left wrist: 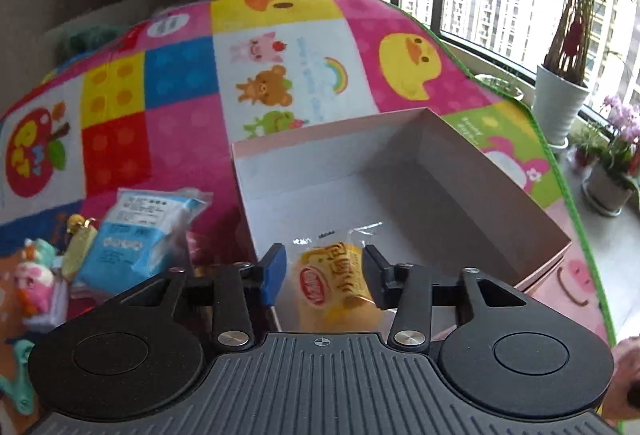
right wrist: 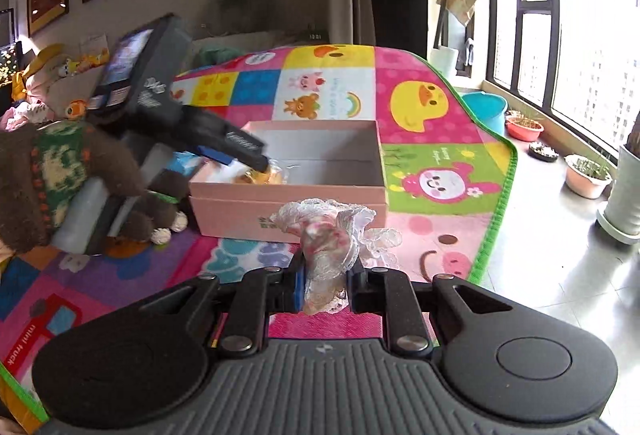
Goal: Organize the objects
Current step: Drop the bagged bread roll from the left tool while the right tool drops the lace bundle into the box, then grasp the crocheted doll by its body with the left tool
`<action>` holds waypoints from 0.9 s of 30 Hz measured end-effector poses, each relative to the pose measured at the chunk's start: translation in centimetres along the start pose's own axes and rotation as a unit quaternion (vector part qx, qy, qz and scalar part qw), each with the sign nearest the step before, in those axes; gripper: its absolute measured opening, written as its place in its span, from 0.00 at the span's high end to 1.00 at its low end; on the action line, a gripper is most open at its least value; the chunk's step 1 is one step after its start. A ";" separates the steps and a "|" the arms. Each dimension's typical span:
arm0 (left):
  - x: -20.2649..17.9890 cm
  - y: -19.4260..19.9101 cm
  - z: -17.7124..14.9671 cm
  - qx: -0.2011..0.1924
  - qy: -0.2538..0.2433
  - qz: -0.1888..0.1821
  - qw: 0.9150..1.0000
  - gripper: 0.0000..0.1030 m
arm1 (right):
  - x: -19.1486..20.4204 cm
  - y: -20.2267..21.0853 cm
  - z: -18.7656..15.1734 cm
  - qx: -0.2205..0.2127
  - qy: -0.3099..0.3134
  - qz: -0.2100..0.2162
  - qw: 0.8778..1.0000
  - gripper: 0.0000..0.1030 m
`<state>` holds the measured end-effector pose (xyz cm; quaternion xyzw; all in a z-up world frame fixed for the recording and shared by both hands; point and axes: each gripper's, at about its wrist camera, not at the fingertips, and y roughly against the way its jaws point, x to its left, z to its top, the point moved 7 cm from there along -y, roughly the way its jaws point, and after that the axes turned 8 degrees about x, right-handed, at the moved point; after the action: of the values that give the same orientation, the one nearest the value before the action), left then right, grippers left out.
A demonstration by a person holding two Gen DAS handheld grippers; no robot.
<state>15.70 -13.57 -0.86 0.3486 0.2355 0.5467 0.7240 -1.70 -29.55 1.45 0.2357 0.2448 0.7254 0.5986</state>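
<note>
An open pink box [left wrist: 328, 127] sits on the colourful play mat [left wrist: 180, 123]. My left gripper [left wrist: 326, 273] hangs over the box's near left corner, shut on a yellow snack packet [left wrist: 332, 275] in clear wrap. In the right wrist view the left gripper [right wrist: 256, 161] reaches into the pink box [right wrist: 288, 203] from the left, with the yellow packet [right wrist: 262, 175] at its tip. My right gripper [right wrist: 324, 287] is in front of the box's near wall, shut on a lacy pink-and-white bundle [right wrist: 328, 235] that sticks out past the fingers.
Left of the box lie a blue tissue pack [left wrist: 132, 235], a gold-capped bottle [left wrist: 80, 239] and a small toy figure [left wrist: 36, 275]. A brown plush toy [right wrist: 60, 171] sits at the left. Potted plants [left wrist: 560, 103] and basins [right wrist: 484, 111] line the window beyond the mat's green edge.
</note>
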 end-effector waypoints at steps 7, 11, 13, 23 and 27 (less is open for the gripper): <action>3.5 8.8 -2.6 -0.083 0.065 -0.069 0.992 0.59 | 0.3 -1.4 1.1 0.001 -0.011 0.016 1.000 0.82; 5.9 11.2 -7.8 -0.076 0.094 -0.080 0.989 0.59 | 2.2 -2.7 6.2 -0.011 0.002 0.052 0.999 0.82; 6.9 11.3 -10.3 -0.063 0.119 -0.084 0.987 0.59 | 3.1 -4.6 10.0 -0.016 -0.003 0.065 0.998 0.82; 11.3 10.5 -15.7 -0.027 0.192 -0.085 0.977 0.59 | 5.9 -14.7 15.6 0.039 -0.027 0.042 0.998 0.17; 10.7 10.1 -13.4 -0.049 0.221 -0.119 0.967 0.59 | 7.1 -9.7 10.8 -0.004 0.029 0.030 0.999 0.14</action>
<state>2.83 1.58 -1.35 0.1526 0.4030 0.5308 0.7298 11.20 -20.19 3.95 0.2190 0.2517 0.7507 0.5702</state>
